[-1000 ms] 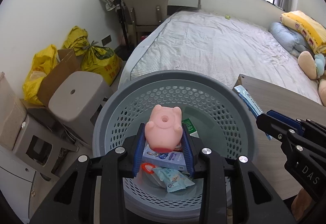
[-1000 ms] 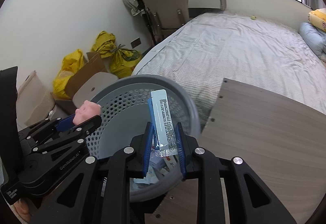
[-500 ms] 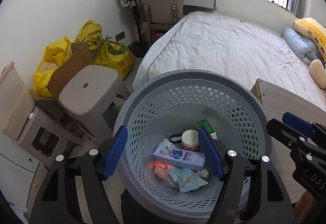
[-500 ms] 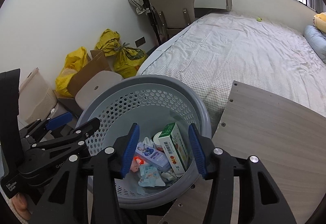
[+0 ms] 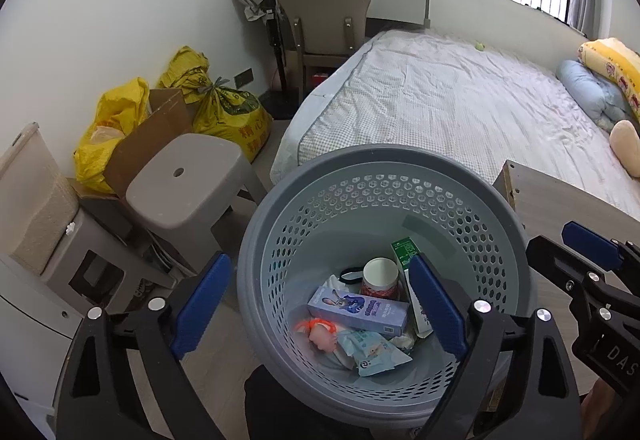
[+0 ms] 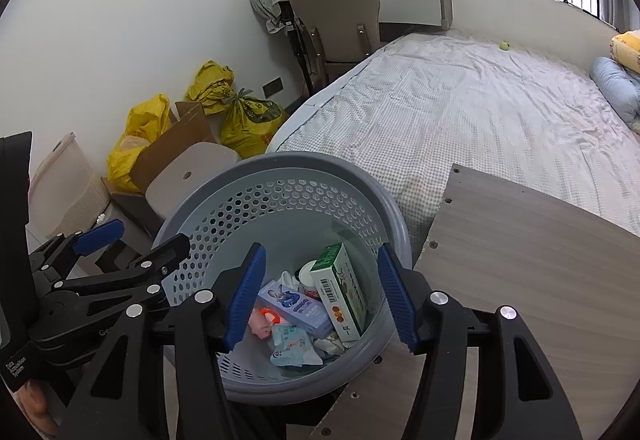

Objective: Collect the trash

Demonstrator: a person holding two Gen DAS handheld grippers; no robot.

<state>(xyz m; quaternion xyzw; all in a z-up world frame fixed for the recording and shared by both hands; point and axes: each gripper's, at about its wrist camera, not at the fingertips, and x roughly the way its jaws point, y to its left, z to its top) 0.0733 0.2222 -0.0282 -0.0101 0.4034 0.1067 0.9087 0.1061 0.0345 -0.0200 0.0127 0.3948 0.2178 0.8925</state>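
A grey perforated waste basket (image 5: 380,164) stands on the floor beside a wooden table; it also shows in the right wrist view (image 6: 280,168). Inside lie a pink pig toy (image 5: 322,336), a purple box (image 5: 358,310), a paper cup (image 5: 380,276), a green-and-white carton (image 6: 342,292) and a blue wrapper (image 5: 374,354). My left gripper (image 5: 318,304) is open and empty above the basket. My right gripper (image 6: 322,296) is open and empty above it too, and shows at the right of the left wrist view (image 5: 588,244).
The wooden table (image 6: 532,244) lies to the right of the basket. A grey stool (image 5: 184,180), a cardboard box (image 5: 156,136) and yellow bags (image 5: 232,112) stand to the left. A bed (image 5: 460,104) and a chair (image 5: 324,20) are behind.
Both grippers opened. The pink pig toy dropped from the left gripper and the flat packet from the right gripper into the basket. Both grippers have drawn back a little.
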